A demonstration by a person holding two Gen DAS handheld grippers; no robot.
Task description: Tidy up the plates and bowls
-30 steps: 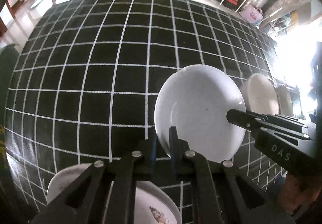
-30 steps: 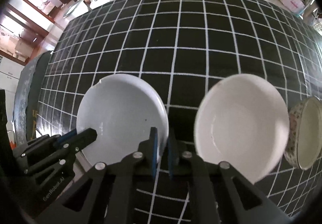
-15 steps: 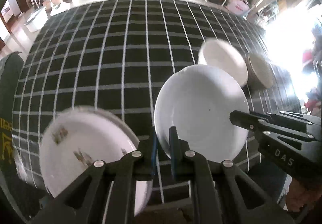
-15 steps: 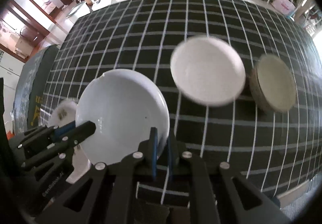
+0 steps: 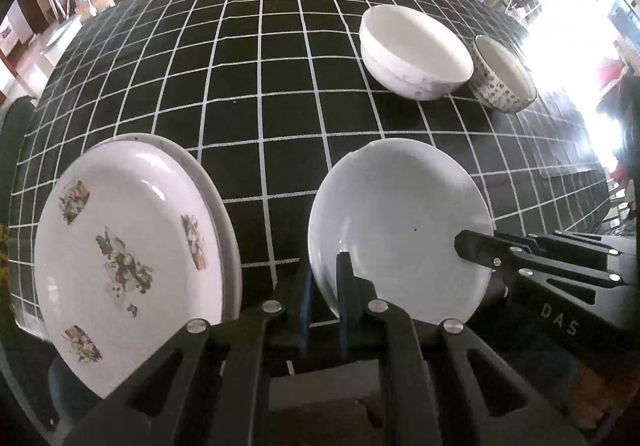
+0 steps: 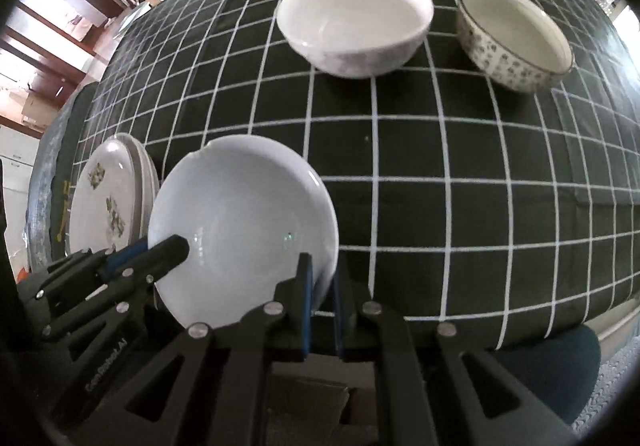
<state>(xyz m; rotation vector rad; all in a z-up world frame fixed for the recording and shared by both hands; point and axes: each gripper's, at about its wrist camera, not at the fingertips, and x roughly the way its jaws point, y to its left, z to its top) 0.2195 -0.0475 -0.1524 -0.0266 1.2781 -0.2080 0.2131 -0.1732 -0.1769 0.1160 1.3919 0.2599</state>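
Observation:
A plain white plate [image 5: 400, 230] with a chipped rim is held in the air by both grippers, above the table's near edge. My left gripper [image 5: 324, 278] is shut on its left rim. My right gripper [image 6: 320, 278] is shut on its right rim; the plate also shows in the right wrist view [image 6: 244, 230]. The right gripper's fingers [image 5: 480, 252] show in the left view, the left gripper's fingers [image 6: 164, 250] in the right view. A stack of floral plates [image 5: 124, 254] lies left of the held plate, also seen in the right wrist view [image 6: 108, 201].
A white bowl [image 5: 414, 51] and a floral-patterned bowl [image 5: 502, 73] stand side by side at the far right of the black grid tablecloth [image 5: 240, 65]. They also show in the right wrist view, white bowl [image 6: 354, 21], patterned bowl [image 6: 514, 35]. Furniture and shelves stand beyond the table.
Both grippers have pulled back and up towards the table's near edge with the white plate. The bowls now lie farther off, and the floral plate stack has come into full view at the left.

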